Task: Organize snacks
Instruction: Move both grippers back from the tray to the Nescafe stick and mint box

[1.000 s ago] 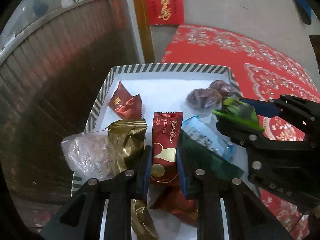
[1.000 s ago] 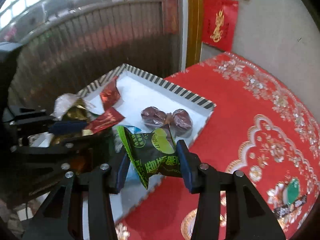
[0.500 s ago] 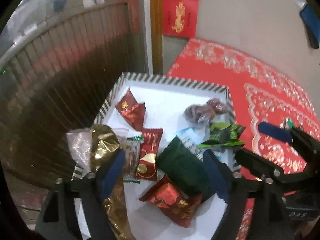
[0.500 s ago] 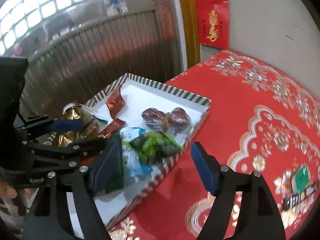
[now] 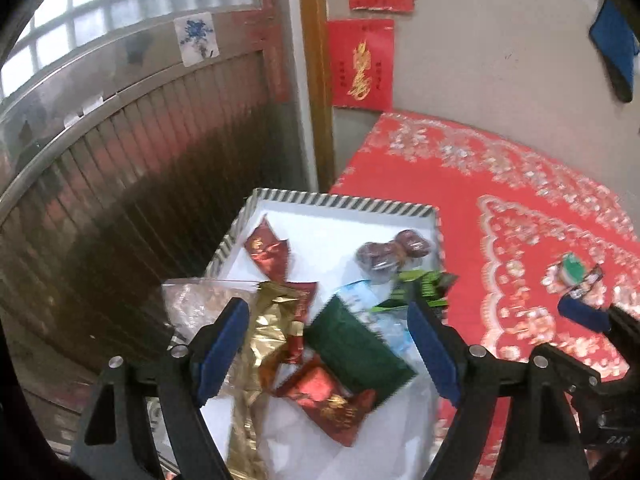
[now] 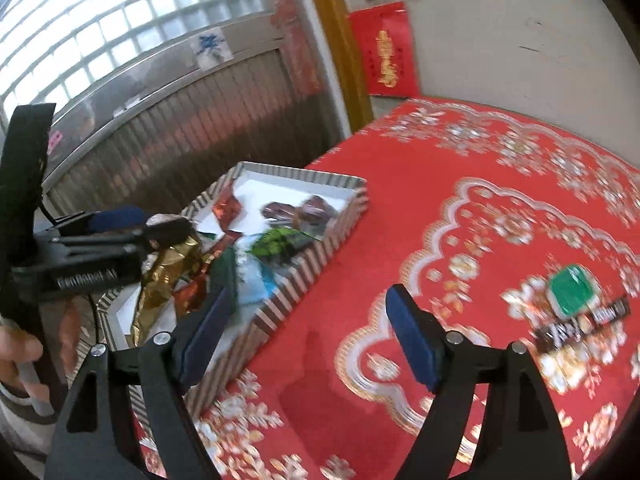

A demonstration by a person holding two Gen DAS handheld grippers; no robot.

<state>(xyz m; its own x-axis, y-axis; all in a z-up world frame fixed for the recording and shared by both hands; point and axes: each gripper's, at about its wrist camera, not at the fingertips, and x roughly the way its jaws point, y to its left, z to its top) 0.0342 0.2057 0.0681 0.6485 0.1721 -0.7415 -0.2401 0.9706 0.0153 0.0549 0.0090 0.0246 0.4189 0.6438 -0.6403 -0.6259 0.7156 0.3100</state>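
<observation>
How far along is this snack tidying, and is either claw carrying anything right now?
Mostly done, it seems. The striped tray already holds a pile of snacks, among them the green packet and the gold wrapper. Nothing is in hand: the left claw and right claw both stand open and empty. Left over: a green-topped snack and a dark bar beside it on the red cloth.
</observation>
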